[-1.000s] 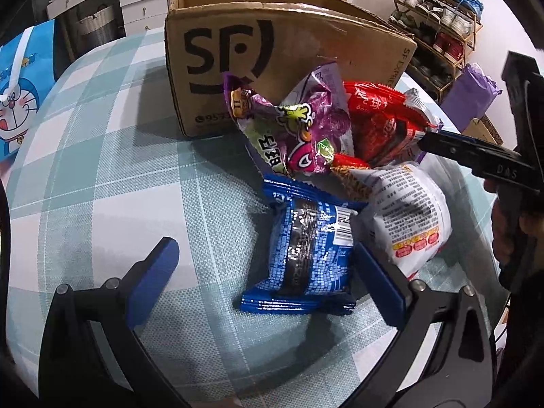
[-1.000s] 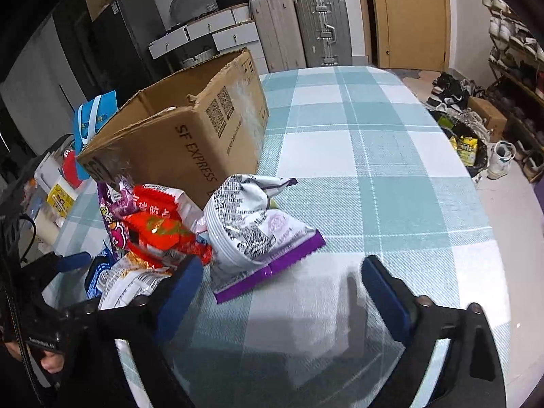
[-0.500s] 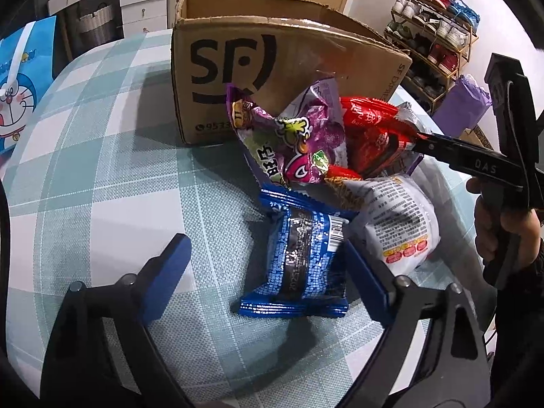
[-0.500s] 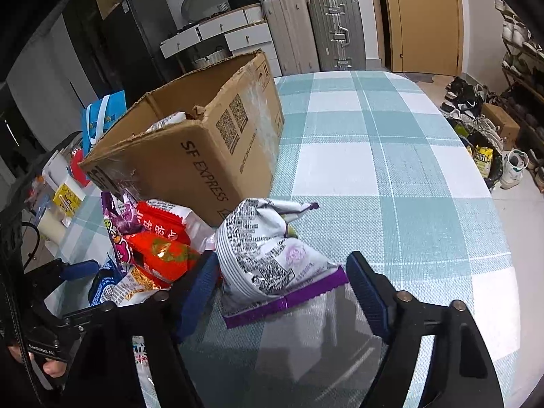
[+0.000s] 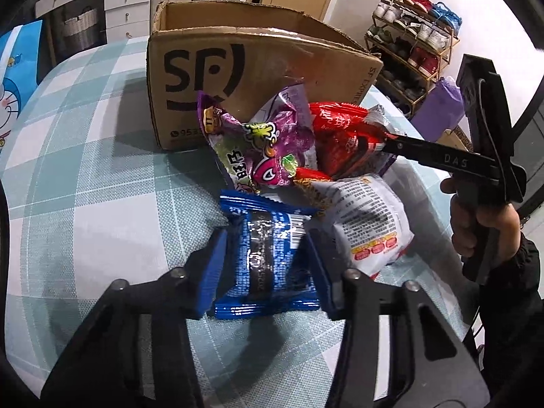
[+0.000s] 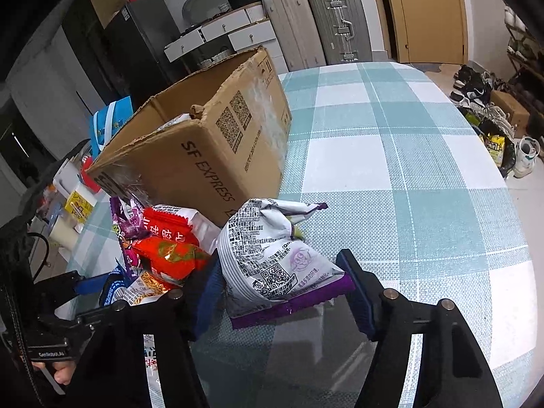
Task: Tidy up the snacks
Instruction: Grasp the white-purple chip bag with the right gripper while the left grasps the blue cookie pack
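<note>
Both have closed in over the last second — the left gripper (image 5: pixel 268 255) now clamped on the glossy blue foil snack packet (image 5: pixel 267 255), the right gripper (image 6: pixel 278 292) apart but narrowing around the white-and-purple crinkled snack bag (image 6: pixel 272 261) — so both are nearly ready to lift toward the open brown cardboard box (image 5: pixel 244 68).

On the teal-and-white checked tablecloth (image 5: pixel 85 176) the open brown cardboard box (image 5: pixel 238 78) stands far. Near it lies the snack heap: a purple crinkled bag (image 5: pixel 261 146) leans against the box, a red foil packet (image 5: pixel 343 136) to its right, a white printed pouch (image 5: pixel 370 224) nearer, a blue foil packet (image 5: pixel 268 255) left of that.
</note>
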The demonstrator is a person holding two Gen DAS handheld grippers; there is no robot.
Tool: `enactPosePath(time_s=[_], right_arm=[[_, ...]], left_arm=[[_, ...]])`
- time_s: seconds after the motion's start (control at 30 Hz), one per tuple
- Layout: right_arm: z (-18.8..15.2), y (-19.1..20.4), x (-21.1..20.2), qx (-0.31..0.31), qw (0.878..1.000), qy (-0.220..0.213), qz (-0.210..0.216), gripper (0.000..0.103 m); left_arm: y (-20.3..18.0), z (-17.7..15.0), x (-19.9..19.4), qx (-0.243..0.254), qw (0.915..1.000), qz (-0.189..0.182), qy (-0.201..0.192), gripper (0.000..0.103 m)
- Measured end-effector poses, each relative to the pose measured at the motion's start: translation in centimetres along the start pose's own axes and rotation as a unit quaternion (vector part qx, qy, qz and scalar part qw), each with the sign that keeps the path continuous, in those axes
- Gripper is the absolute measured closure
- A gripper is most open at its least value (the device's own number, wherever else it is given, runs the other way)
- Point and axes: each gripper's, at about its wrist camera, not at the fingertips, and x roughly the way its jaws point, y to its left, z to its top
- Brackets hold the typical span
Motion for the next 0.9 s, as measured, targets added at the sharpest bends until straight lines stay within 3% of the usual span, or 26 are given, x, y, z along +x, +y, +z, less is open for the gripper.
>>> enactPosePath(time_s=[0.17, 0.4, 0.8, 0.9], right_arm=[[-0.1, -0.1, -0.2, 0.001, 1.000, -0.003, 0.006, 0.041], [-0.4, 0.1, -0.8, -0.006, 1.000, -0.011, 0.015, 0.052], [-1.8, 1.7, -4.2, -0.054, 0.994, -0.058, -0.077, 0.054], [-2.0, 1.8, -4.8, -0.059, 0.993, -0.065, -0.085, 0.054]], left_arm=[[0.1, -0.1, -0.7, -0.004, 0.9999, 0.000, -0.014, 0.071], [0.8, 0.0, -1.3, -0.018, 0.9996, 0.001, -0.023, 0.075], [0.2, 0.2, -1.0, -0.004, 0.9995, 0.027, -0.015, 0.075], [0.1, 0.2, -0.7, -0.004, 0.9995, 0.030, -0.008, 0.065]])
